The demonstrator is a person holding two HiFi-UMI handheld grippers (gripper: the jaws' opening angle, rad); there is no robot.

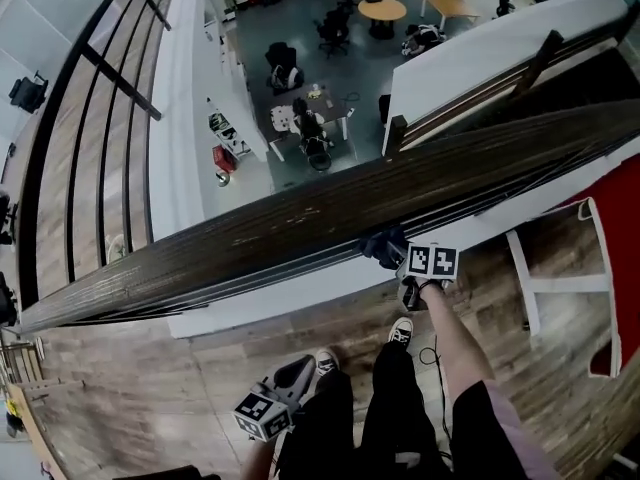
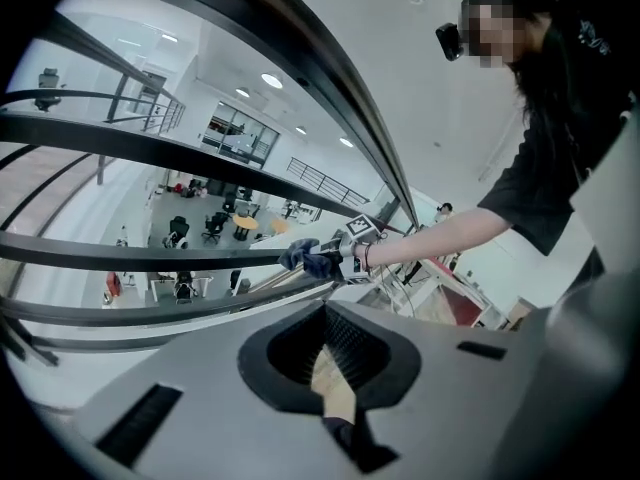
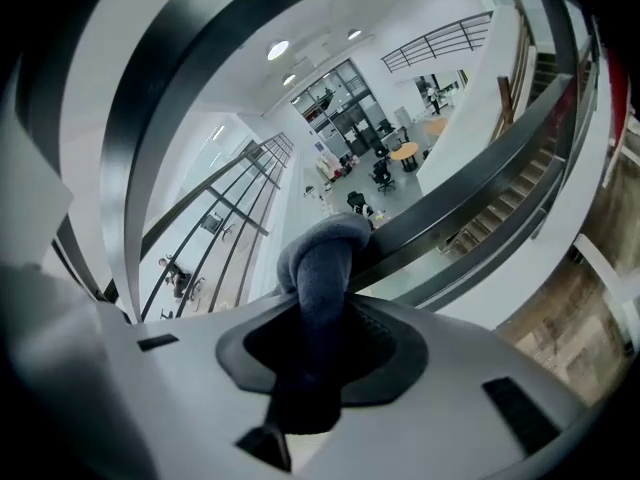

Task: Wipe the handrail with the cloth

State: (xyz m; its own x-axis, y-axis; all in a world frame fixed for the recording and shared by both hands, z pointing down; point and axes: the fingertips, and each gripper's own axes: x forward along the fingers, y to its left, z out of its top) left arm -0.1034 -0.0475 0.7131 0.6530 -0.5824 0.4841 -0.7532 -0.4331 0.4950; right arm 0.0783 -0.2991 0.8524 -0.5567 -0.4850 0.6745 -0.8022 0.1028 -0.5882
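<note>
A dark wooden handrail (image 1: 300, 223) runs slantwise from lower left to upper right. My right gripper (image 1: 398, 260) is at its near edge, shut on a dark blue cloth (image 1: 383, 245) that presses against the rail. In the right gripper view the cloth (image 3: 325, 253) bulges out of the gripper (image 3: 320, 303) onto the handrail (image 3: 470, 178). My left gripper (image 1: 292, 378) hangs low by the person's legs, away from the rail and empty. In the left gripper view its jaws (image 2: 325, 356) meet at the tips, and the cloth (image 2: 308, 259) shows far off on the handrail (image 2: 150, 258).
Beyond the rail is a drop to an office floor (image 1: 330, 78) with desks and chairs. A white frame (image 1: 560, 283) and a red surface (image 1: 620, 258) stand at right on the wooden floor (image 1: 150, 398). The person's shoes (image 1: 400, 330) are close to the railing base.
</note>
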